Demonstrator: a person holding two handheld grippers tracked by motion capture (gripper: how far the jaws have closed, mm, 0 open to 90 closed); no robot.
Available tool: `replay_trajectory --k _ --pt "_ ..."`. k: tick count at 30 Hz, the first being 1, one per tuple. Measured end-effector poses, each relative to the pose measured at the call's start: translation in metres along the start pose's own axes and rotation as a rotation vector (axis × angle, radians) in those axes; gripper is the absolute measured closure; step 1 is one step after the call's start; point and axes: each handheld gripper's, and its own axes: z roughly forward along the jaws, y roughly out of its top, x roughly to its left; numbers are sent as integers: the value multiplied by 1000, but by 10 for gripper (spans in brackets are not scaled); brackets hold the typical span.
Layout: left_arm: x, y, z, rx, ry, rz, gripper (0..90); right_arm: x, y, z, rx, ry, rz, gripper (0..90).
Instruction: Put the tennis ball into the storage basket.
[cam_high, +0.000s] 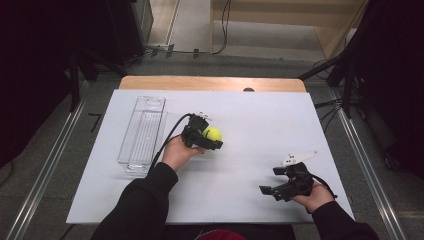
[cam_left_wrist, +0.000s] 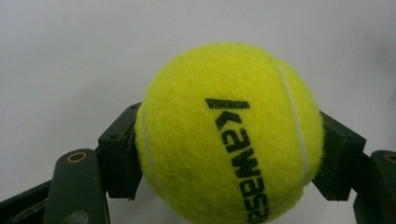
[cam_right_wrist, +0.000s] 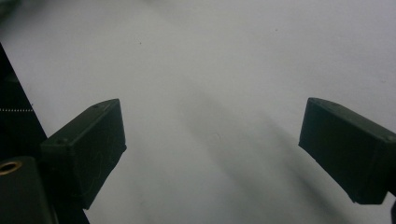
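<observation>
A yellow tennis ball (cam_high: 213, 133) with black lettering sits between the jaws of my left gripper (cam_high: 212, 138), which is shut on it near the middle of the white table. In the left gripper view the ball (cam_left_wrist: 229, 135) is squeezed between both black pads (cam_left_wrist: 119, 158), over the white surface. My right gripper (cam_high: 275, 186) rests low at the front right of the table, open, with nothing between its jaws. The right gripper view has its two black fingertips (cam_right_wrist: 88, 144) wide apart over bare white tabletop, my right gripper (cam_right_wrist: 212, 149) holding nothing.
A clear plastic bin (cam_high: 142, 132) lies lengthwise at the left of the white table top (cam_high: 260, 115), just left of my left hand. A wooden strip (cam_high: 210, 83) borders the far edge. Dark equipment and cables stand beyond the table.
</observation>
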Motion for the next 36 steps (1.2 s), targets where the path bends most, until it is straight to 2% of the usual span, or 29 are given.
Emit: replay_trajectory --k 18,29,36 --pt "-3 2 -14 27 -18 20 264 0 0 0 -1 2 0 53" --pt "-3 4 -23 37 -45 10 264 0 0 0 -3 3 -1 53" --pt "-3 5 -27 54 -44 17 265 0 0 0 -1 2 0 53"
